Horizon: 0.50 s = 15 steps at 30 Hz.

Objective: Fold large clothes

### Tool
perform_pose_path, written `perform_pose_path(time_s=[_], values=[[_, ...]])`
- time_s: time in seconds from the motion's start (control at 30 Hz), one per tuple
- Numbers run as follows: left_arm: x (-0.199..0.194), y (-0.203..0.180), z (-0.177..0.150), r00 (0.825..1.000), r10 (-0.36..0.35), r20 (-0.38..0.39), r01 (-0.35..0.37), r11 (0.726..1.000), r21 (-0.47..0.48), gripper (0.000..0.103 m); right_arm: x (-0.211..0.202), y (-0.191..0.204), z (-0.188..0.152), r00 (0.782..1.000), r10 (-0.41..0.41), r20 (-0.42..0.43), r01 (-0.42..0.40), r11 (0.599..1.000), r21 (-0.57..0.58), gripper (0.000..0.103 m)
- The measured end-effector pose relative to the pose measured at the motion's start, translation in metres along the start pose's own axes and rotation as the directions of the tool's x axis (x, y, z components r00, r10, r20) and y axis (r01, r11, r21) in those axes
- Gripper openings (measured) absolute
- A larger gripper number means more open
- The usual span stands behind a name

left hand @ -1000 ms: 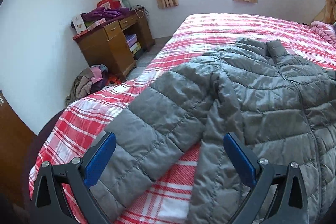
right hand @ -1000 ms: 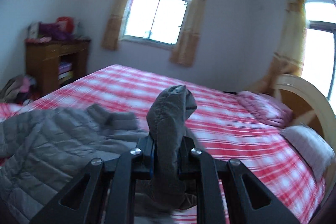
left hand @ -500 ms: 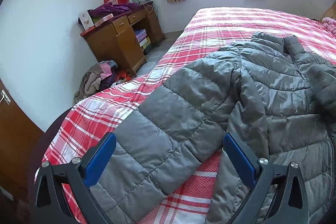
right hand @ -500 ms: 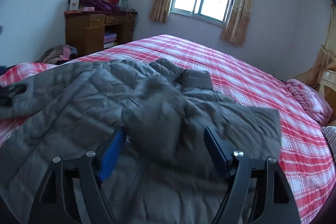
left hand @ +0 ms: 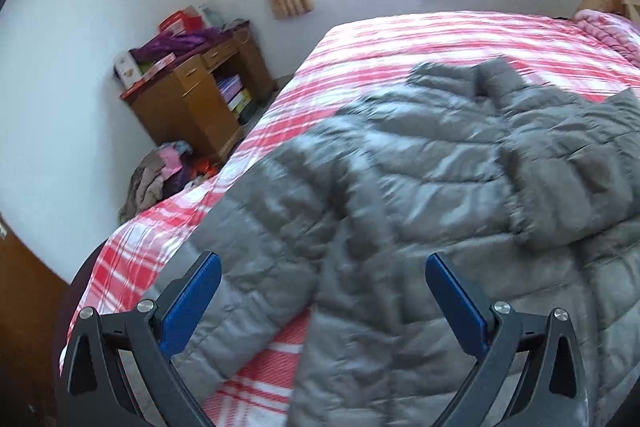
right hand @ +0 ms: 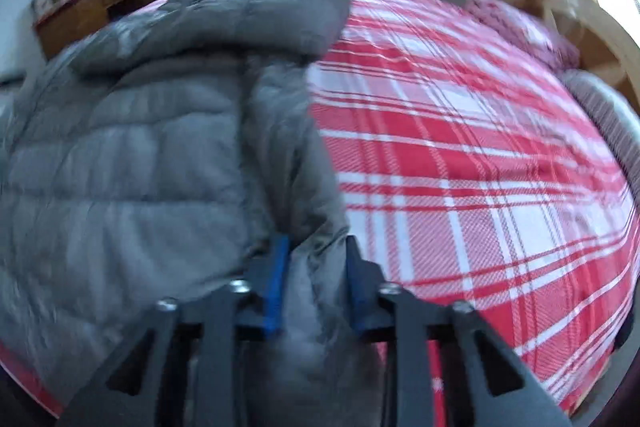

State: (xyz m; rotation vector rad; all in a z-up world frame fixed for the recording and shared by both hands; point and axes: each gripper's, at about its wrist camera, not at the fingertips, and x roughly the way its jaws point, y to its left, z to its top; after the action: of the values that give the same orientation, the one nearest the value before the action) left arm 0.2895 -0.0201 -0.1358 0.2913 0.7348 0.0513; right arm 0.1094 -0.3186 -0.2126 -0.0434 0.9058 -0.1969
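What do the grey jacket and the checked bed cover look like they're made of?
The grey jacket: probably thin synthetic shell over padding, judging by its stitched puffy bands and faint sheen. The bed cover: matte woven cloth, likely cotton or a blend, with a red and white plaid; fine diagonal weave shows close up.

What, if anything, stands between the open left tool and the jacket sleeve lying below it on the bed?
Nothing visible: the left tool hangs open directly over the grey jacket, with only its sleeve and bare plaid bedspread underneath.
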Motion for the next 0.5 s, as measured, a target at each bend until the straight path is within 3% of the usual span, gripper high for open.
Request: perform_pose_path(time_s=[0.07, 0.13, 0.2, 0.3, 0.47, 0.5], values=[[-0.001, -0.014, 0.012, 0.999, -0.036, -0.001, 0.036, 0.999, -0.004, 0.102, -0.002, 0.003, 0.000, 1.000, 0.007, -0.001, -0.007, 1.000, -0.005, 0.026], [-0.001, -0.032, 0.028, 0.996, -0.087, 0.004, 0.087, 0.996, -0.006, 0.102, -0.004, -0.009, 0.009, 1.000, 0.017, 0.007, -0.017, 0.999, 0.046, 0.033], [0.003, -0.052, 0.042, 0.991, -0.137, 0.000, 0.137, 0.991, -0.001, 0.102, -0.009, -0.020, 0.017, 0.999, 0.038, 0.019, -0.039, 0.995, 0.095, 0.051], [0.015, -0.090, 0.057, 0.982, -0.191, 0.011, 0.190, 0.981, 0.042, 0.102, -0.025, -0.024, 0.024, 0.996, 0.055, 0.065, -0.062, 0.991, 0.122, 0.066], [0.063, -0.138, 0.065, 0.974, -0.213, -0.071, 0.219, 0.972, 0.084, 0.101, -0.022, -0.026, 0.025, 0.992, 0.072, 0.099, -0.083, 0.991, 0.105, 0.066], [0.070, -0.140, 0.064, 0.969, -0.233, -0.078, 0.239, 0.968, 0.077, 0.083, -0.020, -0.027, 0.024, 0.992, 0.077, 0.097, -0.087, 0.990, 0.109, 0.066]])
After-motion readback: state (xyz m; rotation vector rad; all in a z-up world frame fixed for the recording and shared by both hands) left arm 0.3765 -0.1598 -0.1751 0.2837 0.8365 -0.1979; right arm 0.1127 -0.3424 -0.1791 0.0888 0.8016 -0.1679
